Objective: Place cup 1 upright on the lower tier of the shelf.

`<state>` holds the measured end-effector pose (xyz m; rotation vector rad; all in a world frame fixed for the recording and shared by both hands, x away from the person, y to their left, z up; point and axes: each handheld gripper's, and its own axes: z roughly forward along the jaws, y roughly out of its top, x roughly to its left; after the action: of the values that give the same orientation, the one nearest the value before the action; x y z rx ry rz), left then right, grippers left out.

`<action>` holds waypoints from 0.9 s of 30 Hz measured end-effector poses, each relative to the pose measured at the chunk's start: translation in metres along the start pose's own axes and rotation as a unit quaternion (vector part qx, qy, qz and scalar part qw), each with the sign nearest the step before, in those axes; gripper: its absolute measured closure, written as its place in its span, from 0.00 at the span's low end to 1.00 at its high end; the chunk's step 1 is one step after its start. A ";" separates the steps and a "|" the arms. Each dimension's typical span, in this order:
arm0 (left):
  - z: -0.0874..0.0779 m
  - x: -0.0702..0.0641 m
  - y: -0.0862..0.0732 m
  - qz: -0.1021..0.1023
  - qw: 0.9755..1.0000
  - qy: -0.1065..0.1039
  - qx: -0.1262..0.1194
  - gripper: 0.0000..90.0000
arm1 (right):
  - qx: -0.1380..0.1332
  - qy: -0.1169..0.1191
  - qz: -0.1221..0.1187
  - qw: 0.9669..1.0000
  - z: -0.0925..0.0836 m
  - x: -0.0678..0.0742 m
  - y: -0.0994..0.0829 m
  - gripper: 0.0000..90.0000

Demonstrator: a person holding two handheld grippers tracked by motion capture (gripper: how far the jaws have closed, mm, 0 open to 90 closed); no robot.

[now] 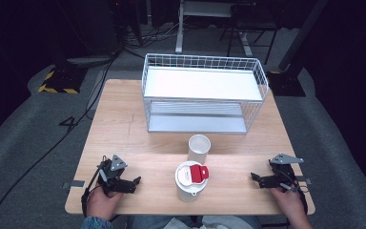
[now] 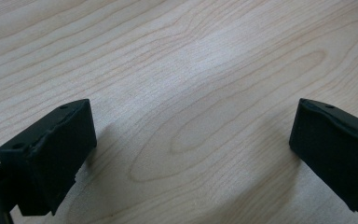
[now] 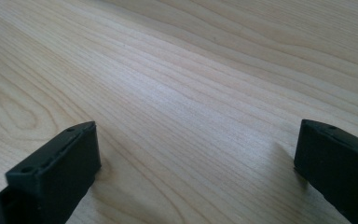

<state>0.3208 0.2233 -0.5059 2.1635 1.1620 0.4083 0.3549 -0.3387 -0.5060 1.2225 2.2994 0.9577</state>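
Note:
A white cup (image 1: 199,148) stands upright near the table's middle. In front of it a second white cup (image 1: 189,183) carries a white lid with a red flap. My left gripper (image 1: 134,184) rests on the table at the front left, open, its jaws pointing toward the lidded cup. At the front right my right gripper (image 1: 256,178) also lies open, aimed left at the same cup. The left gripper view has the left gripper (image 2: 193,135) wide apart over bare wood. The right gripper (image 3: 198,154) frames bare wood too.
A white wire basket (image 1: 203,93) with two shelf levels stands at the back of the wooden table (image 1: 124,129). Cables and equipment stands lie on the grey floor behind. A person's hands hold both grippers at the front edge.

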 end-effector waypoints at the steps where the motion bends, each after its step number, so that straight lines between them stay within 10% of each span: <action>1: 0.000 0.000 0.000 0.001 1.000 0.000 0.000 0.01 | 0.000 -0.001 0.000 1.000 0.000 0.000 0.000 0.00; 27: 0.003 0.000 0.004 0.001 1.000 0.000 0.002 0.00 | -0.066 0.060 -0.038 0.995 -0.028 0.024 0.020 0.00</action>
<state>0.3248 0.2211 -0.5058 2.1678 1.1632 0.4076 0.3366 -0.3223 -0.4721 1.0428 2.3127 1.1633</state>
